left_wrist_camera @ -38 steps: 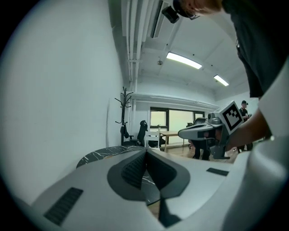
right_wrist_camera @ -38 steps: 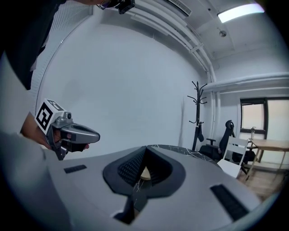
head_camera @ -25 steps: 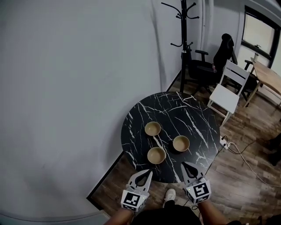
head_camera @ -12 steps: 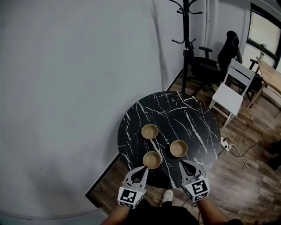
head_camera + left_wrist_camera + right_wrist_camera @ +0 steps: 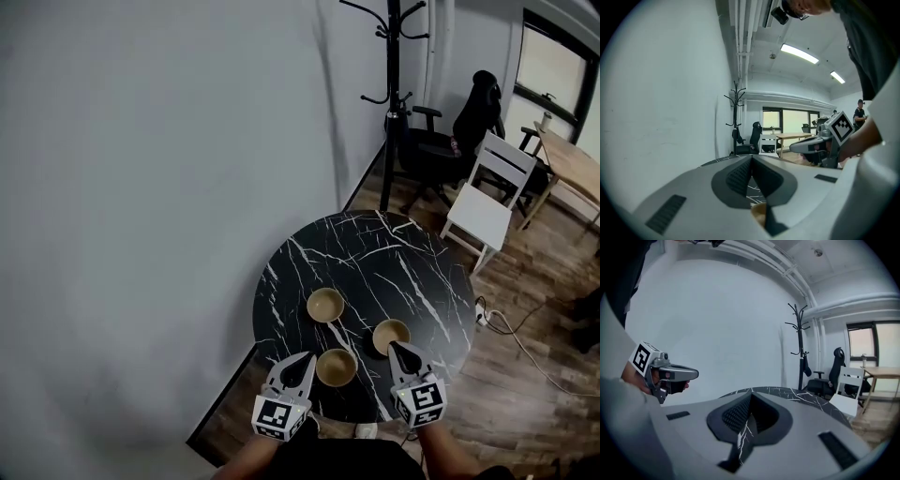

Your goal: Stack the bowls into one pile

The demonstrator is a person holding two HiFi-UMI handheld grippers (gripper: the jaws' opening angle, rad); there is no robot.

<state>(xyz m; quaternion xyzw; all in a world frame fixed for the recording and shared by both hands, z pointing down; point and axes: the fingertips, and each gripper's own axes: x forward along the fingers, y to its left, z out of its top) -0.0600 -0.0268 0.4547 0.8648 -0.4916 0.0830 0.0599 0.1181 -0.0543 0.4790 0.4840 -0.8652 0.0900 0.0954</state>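
Three tan bowls stand apart on the round black marble table (image 5: 375, 253): a far one (image 5: 325, 305), a right one (image 5: 389, 333) and a near one (image 5: 336, 367). My left gripper (image 5: 307, 357) is shut and empty, its tip just left of the near bowl, apart from it. My right gripper (image 5: 395, 346) is also shut and empty, its tip over the near rim of the right bowl; whether it touches cannot be told. In the left gripper view the shut jaws (image 5: 751, 157) hide most of the near bowl (image 5: 758, 213). The right gripper view shows shut jaws (image 5: 751, 392) over the table.
A grey wall runs close along the table's left side. Behind the table stand a black coat rack (image 5: 391, 94), a black office chair (image 5: 441, 141), a white chair (image 5: 483, 202) and a wooden table (image 5: 567, 169). A cable (image 5: 506, 321) lies on the wooden floor at right.
Both grippers have moved forward from the table's near edge to beside the bowls: the left now alongside the near bowl, the right at the right bowl. Jaws stayed shut.
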